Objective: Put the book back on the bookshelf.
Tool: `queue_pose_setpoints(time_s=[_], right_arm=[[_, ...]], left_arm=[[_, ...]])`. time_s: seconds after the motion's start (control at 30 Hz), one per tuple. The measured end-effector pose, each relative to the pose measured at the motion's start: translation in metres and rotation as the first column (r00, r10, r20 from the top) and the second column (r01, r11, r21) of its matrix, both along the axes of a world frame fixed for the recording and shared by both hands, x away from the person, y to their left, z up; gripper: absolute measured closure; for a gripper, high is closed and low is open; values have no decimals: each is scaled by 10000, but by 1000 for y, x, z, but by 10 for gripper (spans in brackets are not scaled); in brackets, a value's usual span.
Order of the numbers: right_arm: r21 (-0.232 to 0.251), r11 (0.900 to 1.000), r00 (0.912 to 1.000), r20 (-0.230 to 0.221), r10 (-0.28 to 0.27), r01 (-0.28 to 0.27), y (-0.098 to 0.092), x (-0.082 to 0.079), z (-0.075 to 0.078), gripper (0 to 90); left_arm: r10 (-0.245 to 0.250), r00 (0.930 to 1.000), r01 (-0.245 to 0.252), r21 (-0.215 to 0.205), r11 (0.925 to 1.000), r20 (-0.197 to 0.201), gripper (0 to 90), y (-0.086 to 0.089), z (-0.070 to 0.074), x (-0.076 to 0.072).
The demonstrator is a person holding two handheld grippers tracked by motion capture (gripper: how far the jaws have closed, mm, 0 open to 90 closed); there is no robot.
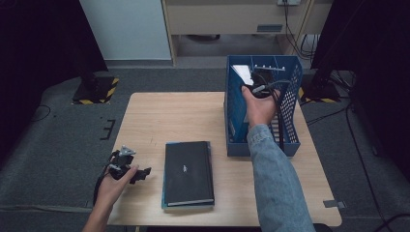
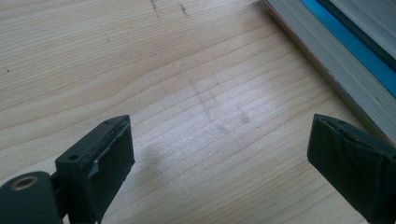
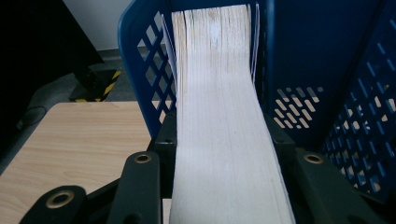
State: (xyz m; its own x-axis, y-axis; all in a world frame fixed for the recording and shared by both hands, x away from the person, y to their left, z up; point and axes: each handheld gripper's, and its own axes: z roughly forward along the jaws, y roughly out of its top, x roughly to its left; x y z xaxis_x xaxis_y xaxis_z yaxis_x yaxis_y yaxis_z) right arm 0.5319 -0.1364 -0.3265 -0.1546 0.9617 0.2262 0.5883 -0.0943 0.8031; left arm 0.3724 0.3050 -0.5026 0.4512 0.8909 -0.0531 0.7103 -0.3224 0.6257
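High view overhead facing forward, gripper views close, sharing table (image 1: 183, 116)

Blue perforated rack (image 1: 290, 116), black book (image 1: 188, 171)

Jaws wide apart over bare table (image 2: 187, 84), books (image 2: 336, 60) nearby.

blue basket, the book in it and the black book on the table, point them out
blue basket (image 1: 289, 123), high view, on its mesh right wall
book (image 3: 224, 140), right gripper view, on its white page edge
black book (image 1: 188, 171), high view, middle of its cover
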Motion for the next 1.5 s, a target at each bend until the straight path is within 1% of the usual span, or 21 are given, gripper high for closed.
queue_pose_setpoints(time_s=[0.13,0.2,0.4,0.53,0.73,1.03,1.23,1.3,1.4,1.5], right_arm=[[-40,10000,9999,108,-41,42,4,3,-1,595],[-18,9999,9994,321,-123,123,5,5,-3,595],[74,9998,9981,586,-189,185,8,7,-7,595],[139,9996,9981,561,-251,244,8,9,-10,595],[82,9996,9981,548,-275,271,9,10,-15,593],[97,9996,9977,632,-262,256,7,9,-17,592],[-232,9996,9975,690,-125,142,13,6,-17,588],[-273,9996,9975,699,-81,101,14,6,-18,586],[-215,9995,9972,722,-212,228,14,3,-19,582],[-240,9995,9974,701,-181,198,13,0,-20,579]], left_arm=[[-13,10000,13,36,10000,37,67,0,1,1],[-10,10000,10,-10,10000,95,68,0,2,1],[20,10000,-20,2,10000,84,67,1,3,1],[41,9999,-41,-24,10000,96,68,2,3,1],[50,9999,-50,7,10000,123,68,2,4,0],[-8,9999,8,-18,10000,158,69,1,4,0],[68,9999,-67,-66,10000,121,69,1,5,0],[87,9999,-86,-67,9999,126,69,2,5,0],[81,9999,-80,-87,9999,133,69,2,5,0],[86,9999,-85,-94,9999,113,69,2,5,0]])
